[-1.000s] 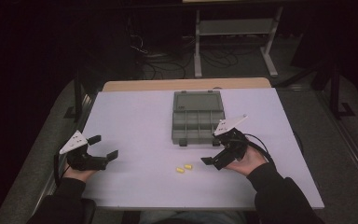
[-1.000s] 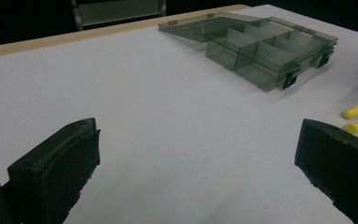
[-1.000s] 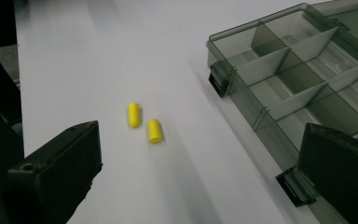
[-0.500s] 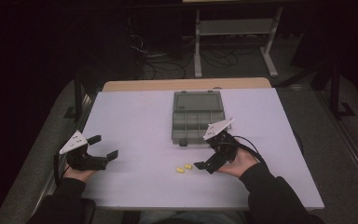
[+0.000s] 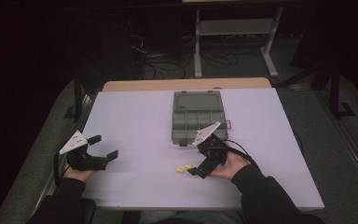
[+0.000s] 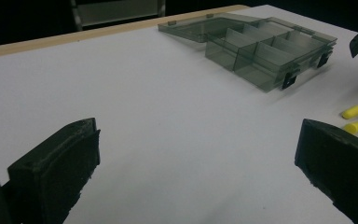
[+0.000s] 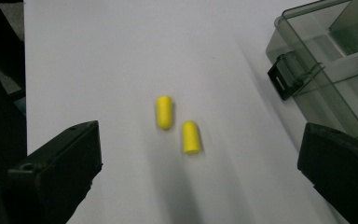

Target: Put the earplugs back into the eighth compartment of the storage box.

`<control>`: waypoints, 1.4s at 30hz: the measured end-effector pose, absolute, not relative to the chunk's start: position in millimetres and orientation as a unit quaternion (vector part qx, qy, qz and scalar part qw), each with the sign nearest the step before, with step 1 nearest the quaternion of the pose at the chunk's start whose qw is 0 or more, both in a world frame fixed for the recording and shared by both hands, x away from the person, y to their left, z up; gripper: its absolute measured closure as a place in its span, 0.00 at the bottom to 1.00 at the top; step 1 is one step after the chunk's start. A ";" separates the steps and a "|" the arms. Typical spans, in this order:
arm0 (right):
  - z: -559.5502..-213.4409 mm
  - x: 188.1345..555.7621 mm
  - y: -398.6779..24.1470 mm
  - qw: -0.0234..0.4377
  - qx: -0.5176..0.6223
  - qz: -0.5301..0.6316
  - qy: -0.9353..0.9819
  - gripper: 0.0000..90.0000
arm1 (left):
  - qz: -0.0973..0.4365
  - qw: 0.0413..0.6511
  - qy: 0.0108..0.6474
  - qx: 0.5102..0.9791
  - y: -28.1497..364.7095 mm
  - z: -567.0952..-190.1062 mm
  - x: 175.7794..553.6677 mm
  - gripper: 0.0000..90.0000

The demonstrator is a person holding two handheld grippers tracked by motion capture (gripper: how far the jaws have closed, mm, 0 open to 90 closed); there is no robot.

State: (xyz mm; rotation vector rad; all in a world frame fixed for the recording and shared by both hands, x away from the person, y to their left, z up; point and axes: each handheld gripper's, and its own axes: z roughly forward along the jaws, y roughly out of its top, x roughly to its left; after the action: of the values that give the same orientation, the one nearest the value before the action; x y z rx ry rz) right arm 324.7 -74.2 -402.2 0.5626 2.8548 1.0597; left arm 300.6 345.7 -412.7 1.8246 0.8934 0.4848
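Two yellow earplugs [image 5: 183,168] lie side by side on the white table [image 5: 135,121], a short way in front of a grey-green compartment box [image 5: 199,116] whose lid lies open flat toward the far edge. My right gripper [image 5: 196,161] hovers just right of the earplugs, tilted down at them, open and holding nothing. In the right gripper view the earplugs [image 7: 164,112] [image 7: 191,137] lie between and beyond the spread jaws, with the box [image 7: 335,65] at the upper right. My left gripper [image 5: 104,146] rests open near the table's left edge, far from the earplugs [image 6: 353,112] and the box [image 6: 261,51].
A wooden strip [image 5: 186,84] runs along the table's far edge. Beyond it are a metal stand [image 5: 235,32] and cables [image 5: 168,63] on the dark floor. A black latch [image 7: 286,77] sticks out of the box's front wall.
My right gripper has moved left and toward the table's near edge, from beside the box to just right of the earplugs, tipping downward. The left gripper has stayed put.
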 end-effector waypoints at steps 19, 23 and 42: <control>-421.2 333.4 -58.0 0.011 0.166 0.311 0.936 0.16 | 0.199 0.503 0.368 0.756 345.5 -412.9 300.7 0.00; -424.4 335.2 -56.9 0.003 0.161 0.303 0.939 0.24 | 0.198 0.502 0.367 0.757 345.4 -412.9 300.7 0.00; -433.1 336.5 -48.8 -0.003 0.148 0.287 0.947 0.74 | 0.200 0.503 0.366 0.757 345.2 -412.7 300.4 0.00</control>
State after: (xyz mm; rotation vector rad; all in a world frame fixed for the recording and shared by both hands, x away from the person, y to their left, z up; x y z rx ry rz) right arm 336.5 -48.8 -433.1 0.4654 2.9789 0.9017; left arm 300.4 345.2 -412.7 1.8271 0.8843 0.4841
